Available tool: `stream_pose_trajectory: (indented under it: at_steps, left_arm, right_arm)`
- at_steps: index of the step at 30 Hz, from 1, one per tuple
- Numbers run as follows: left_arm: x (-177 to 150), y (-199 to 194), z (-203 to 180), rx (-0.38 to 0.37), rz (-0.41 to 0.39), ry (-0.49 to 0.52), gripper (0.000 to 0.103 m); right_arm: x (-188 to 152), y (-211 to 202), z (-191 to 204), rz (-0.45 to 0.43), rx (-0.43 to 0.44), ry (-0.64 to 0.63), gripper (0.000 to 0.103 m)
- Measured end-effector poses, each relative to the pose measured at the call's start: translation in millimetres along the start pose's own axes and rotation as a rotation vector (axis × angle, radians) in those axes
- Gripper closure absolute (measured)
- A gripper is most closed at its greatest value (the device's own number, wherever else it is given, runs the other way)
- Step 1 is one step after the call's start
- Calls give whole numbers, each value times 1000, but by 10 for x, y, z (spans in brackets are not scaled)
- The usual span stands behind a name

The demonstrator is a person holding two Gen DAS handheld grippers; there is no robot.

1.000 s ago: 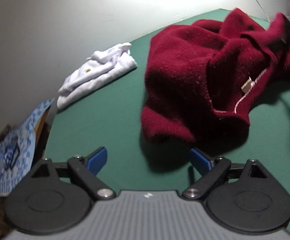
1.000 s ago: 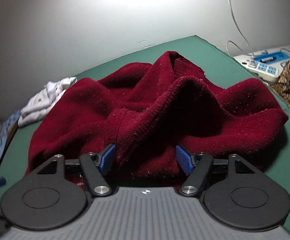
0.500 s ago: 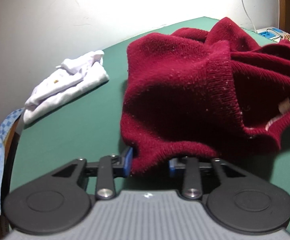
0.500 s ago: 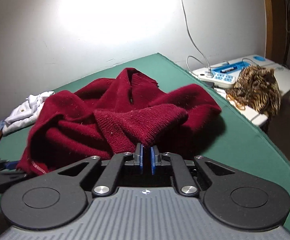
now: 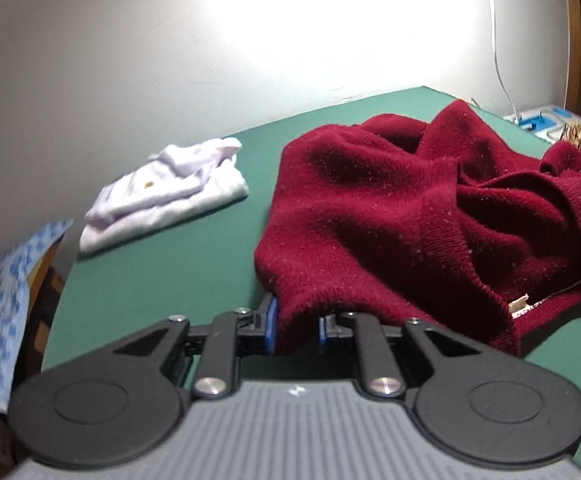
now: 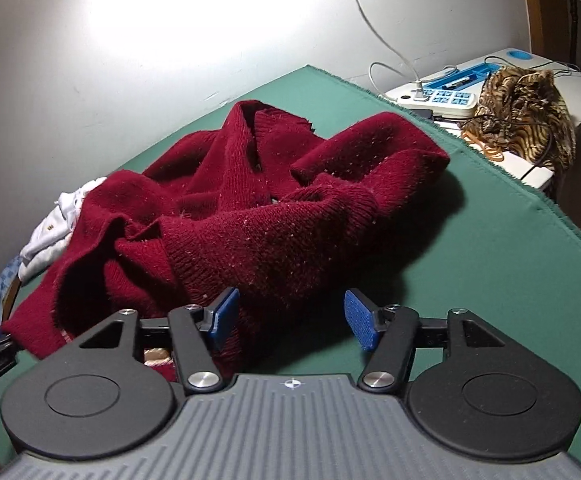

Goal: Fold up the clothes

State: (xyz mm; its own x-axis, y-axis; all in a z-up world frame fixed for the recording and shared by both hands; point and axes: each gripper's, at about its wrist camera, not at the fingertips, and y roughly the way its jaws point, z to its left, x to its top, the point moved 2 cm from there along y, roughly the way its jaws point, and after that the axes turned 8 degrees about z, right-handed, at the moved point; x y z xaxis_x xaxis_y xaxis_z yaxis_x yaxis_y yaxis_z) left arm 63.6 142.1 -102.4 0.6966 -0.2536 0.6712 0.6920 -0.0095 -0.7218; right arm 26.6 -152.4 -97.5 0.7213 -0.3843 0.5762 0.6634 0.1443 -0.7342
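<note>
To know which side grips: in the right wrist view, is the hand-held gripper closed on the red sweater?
No, the right hand-held gripper stands open, its blue pads apart, not pressing the red sweater.

Left gripper (image 5: pixel 295 330): jaws just closing, blue pads pinching red sweater (image 5: pixel 390 216) hem.
Right gripper (image 6: pixel 292 318): jaws just opening, spread wide; left pad seemingly brushing knit.

The red sweater (image 5: pixel 390 216) is soft, woolly and dark red, with tiny light specks. It lies in a crumpled heap on the green counter (image 5: pixel 162 272), not folded. One near edge is lifted up. A small pale tag (image 5: pixel 517 303) shows at its hem. A folded white shirt (image 5: pixel 162 196) lies apart, by the wall.
</note>
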Motion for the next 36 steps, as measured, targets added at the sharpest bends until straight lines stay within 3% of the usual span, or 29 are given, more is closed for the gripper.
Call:
stream_pose_trajectory:
  at_steps: [3,4,5,6,9,14,17,20,24,25,30,32,33,34,36]
  left_arm:
    - [-149,-91,-32,46,20,0,85]
    - [-190,-119,-58,57,27,1,86]
    - [-229,-147,-80,66,33,2,86]
    - [-261,-176,-101,74,36,-2,86]
    - [-307,-218,-113,89,42,-29,86]
    - [-324,-127,-137,119,61,-38,86]
    - [-362,24,-243,134,101,30,83]
    - [-452,14,-373,113,80,113,82]
    - [-566,-35,-520,55,30,241,43]
    - [-584,-27,-565,53,15,275,41]
    - [-502,164,-711,97,-64,400,44]
    - [-399,293,-692,96,-64,399,55]
    - [-346,361,-677,100,-54,394,75]
    - [-290,406,-641,97,-46,372,84]
    - [-175,435,-542,84,-39,304,87]
  right_arm:
    - [42,154,-55,49,34,60,42]
    - [53,185,-70,62,57,77,56]
    - [69,206,-73,77,85,79,89]
    - [89,210,-61,87,102,70,96]
    - [147,113,9,47,124,25,96]
    - [223,-248,210,-103,193,-130,96]
    - [222,-421,320,-166,182,-206,96]
    - [250,-610,340,-222,187,-200,96]
    - [306,-890,319,-282,221,-130,96]
    - [304,-946,330,-295,224,-117,96]
    - [223,-1174,441,-347,240,-70,96]
    - [183,-1275,495,-371,245,-65,96]
    - [164,-1331,515,-385,245,-63,96]
    - [145,-1395,523,-401,244,-62,96]
    - [134,-1500,526,-431,234,-63,96]
